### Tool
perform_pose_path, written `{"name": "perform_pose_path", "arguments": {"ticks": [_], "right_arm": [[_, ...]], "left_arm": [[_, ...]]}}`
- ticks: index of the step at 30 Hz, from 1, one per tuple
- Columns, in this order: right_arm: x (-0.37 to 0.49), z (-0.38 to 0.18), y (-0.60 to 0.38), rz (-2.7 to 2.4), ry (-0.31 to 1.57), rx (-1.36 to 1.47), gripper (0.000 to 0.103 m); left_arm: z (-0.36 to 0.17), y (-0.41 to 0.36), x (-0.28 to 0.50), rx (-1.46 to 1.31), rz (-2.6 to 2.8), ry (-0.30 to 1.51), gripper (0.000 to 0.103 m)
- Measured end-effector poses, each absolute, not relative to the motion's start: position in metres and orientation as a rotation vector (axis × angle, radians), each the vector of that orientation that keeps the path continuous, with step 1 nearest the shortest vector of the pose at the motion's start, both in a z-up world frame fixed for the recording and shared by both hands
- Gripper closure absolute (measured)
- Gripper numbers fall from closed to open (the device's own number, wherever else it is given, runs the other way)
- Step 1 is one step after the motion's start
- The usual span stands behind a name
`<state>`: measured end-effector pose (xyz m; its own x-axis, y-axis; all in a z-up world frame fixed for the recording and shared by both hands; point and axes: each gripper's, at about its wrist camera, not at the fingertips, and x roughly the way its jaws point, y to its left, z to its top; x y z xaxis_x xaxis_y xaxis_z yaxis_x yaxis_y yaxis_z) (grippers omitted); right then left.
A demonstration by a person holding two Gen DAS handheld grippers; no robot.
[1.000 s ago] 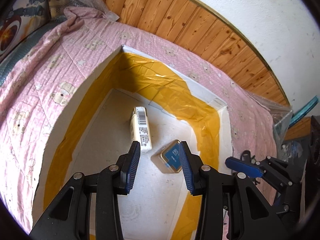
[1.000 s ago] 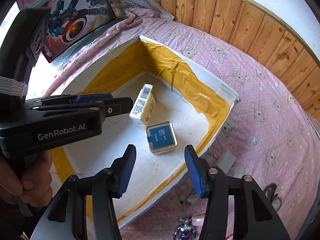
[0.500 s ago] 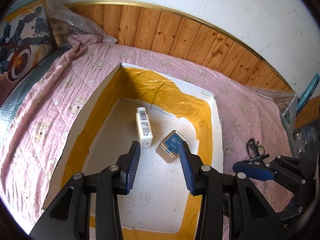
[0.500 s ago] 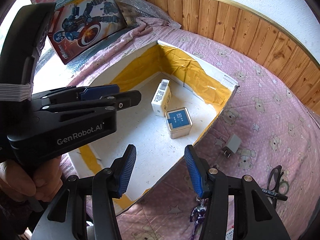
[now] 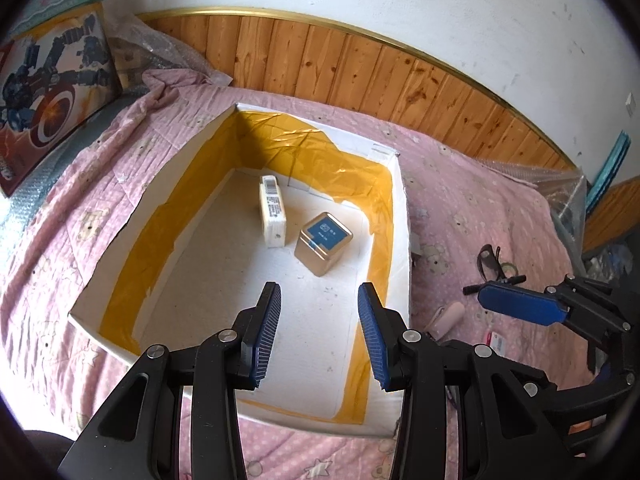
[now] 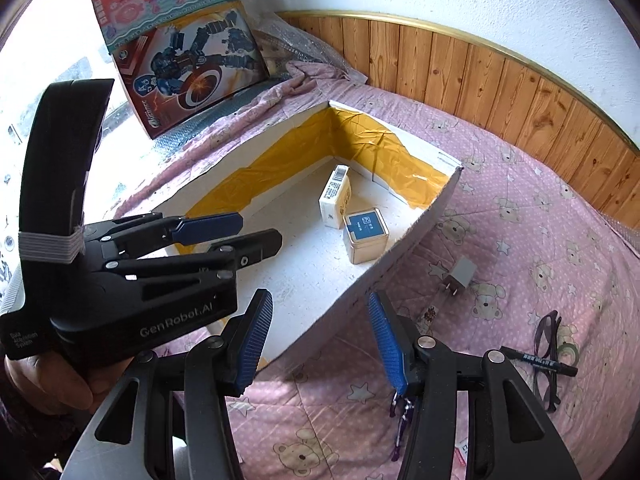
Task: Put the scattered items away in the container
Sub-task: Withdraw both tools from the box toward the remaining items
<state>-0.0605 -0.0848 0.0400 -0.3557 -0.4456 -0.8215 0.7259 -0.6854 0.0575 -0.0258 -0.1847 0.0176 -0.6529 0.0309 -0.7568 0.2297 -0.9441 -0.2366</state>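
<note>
Both grippers — left gripper (image 5: 319, 334) and right gripper (image 6: 321, 342) — stand wide, nothing between their fingers. My white container (image 5: 401, 216) on the bed (image 6: 532, 216) holds a gold tin (image 6: 366, 236) and a white pack (image 6: 335, 196); a charger (image 6: 460, 274), glasses (image 6: 550, 360) and marker (image 6: 538, 360) lie outside.
</note>
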Motion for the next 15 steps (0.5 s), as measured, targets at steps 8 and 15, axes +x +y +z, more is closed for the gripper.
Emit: {"name": "perform_pose_path", "arguments": {"ticks": [8,15], "right_arm": [[-0.040,0.048,-0.062,-2.096,0.394,1.056,0.051],[-0.025,0.050,-0.042,-2.099,0.358,1.000,0.051]], "left_arm": [[0.019,-0.169,-0.001,1.247,-2.722,0.535,0.060],[0.012,-0.155,0.008,1.287,-2.709,0.506,0.060]]}}
